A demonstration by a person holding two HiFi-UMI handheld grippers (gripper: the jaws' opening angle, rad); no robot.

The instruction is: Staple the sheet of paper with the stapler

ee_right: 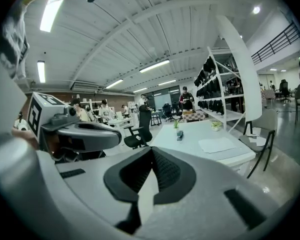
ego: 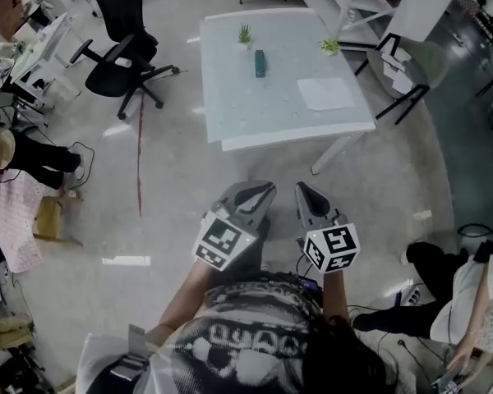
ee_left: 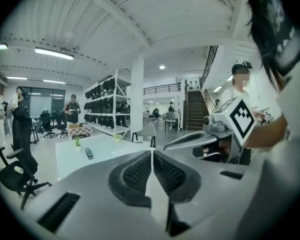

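A dark teal stapler (ego: 260, 62) lies near the middle of the white table (ego: 230, 113), with a white sheet of paper (ego: 326, 93) to its right. The stapler (ee_right: 180, 134) and the paper (ee_right: 217, 145) also show in the right gripper view; in the left gripper view the stapler (ee_left: 88, 153) is small and far. Both grippers hang over the floor, well short of the table's near edge. My left gripper (ego: 265, 189) is shut with nothing in it, and so is my right gripper (ego: 302, 189).
Two small potted plants (ego: 245, 34) (ego: 329, 46) stand at the table's far side. A black office chair (ego: 119, 56) is left of the table, a grey chair (ego: 411, 72) to its right. A seated person (ego: 452, 302) is at lower right.
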